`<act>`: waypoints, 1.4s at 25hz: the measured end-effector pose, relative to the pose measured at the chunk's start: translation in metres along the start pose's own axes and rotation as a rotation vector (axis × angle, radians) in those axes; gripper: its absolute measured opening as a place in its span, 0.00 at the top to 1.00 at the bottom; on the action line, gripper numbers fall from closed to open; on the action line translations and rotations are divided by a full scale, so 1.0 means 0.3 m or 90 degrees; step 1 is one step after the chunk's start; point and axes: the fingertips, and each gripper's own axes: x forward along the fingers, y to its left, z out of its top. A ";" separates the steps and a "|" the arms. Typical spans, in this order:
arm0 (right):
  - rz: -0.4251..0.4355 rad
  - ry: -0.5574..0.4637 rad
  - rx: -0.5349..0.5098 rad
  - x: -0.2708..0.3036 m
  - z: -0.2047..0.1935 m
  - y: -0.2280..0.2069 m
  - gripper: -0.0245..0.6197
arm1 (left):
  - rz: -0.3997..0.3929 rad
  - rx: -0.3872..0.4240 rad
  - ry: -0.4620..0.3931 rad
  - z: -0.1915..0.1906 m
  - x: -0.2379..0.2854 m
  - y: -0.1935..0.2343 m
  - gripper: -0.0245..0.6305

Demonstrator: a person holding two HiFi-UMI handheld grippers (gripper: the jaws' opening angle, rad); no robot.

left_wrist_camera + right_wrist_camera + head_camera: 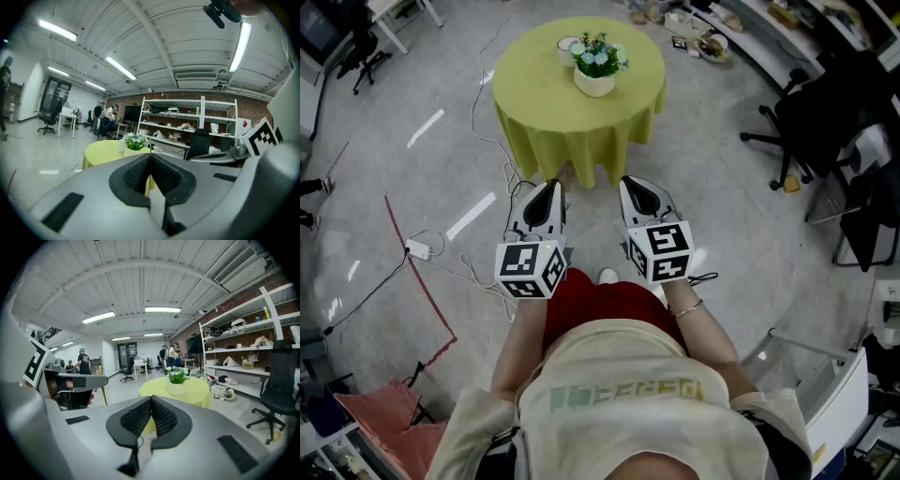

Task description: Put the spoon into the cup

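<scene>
A round table under a yellow cloth (pixel 553 103) stands ahead of me. On it sit a white pot with a flowering plant (pixel 597 67) and, just behind it to the left, a white cup (pixel 568 49). I cannot make out a spoon in any view. My left gripper (pixel 551 189) and right gripper (pixel 630 185) hover side by side over the floor, short of the table's near edge. Both point at the table. The left gripper (pixel 150 157) has its jaws pressed together with nothing between them. The right gripper (pixel 151 399) is shut and empty too. The plant (pixel 177 377) shows beyond its tips.
White cables and a power strip (pixel 417 249) lie on the floor to the left. A black office chair (pixel 811 131) stands at the right, and a red fabric thing (pixel 384 405) lies at lower left. Shelving (pixel 187 126) and several people stand beyond the table.
</scene>
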 end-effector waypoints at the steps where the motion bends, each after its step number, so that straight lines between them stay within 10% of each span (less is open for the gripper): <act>1: -0.002 -0.001 0.001 -0.004 0.001 -0.005 0.91 | -0.001 0.002 -0.001 0.003 0.000 -0.002 0.93; 35: -0.018 0.004 0.034 0.177 0.050 -0.137 0.90 | -0.007 -0.032 -0.016 0.079 0.206 0.109 0.93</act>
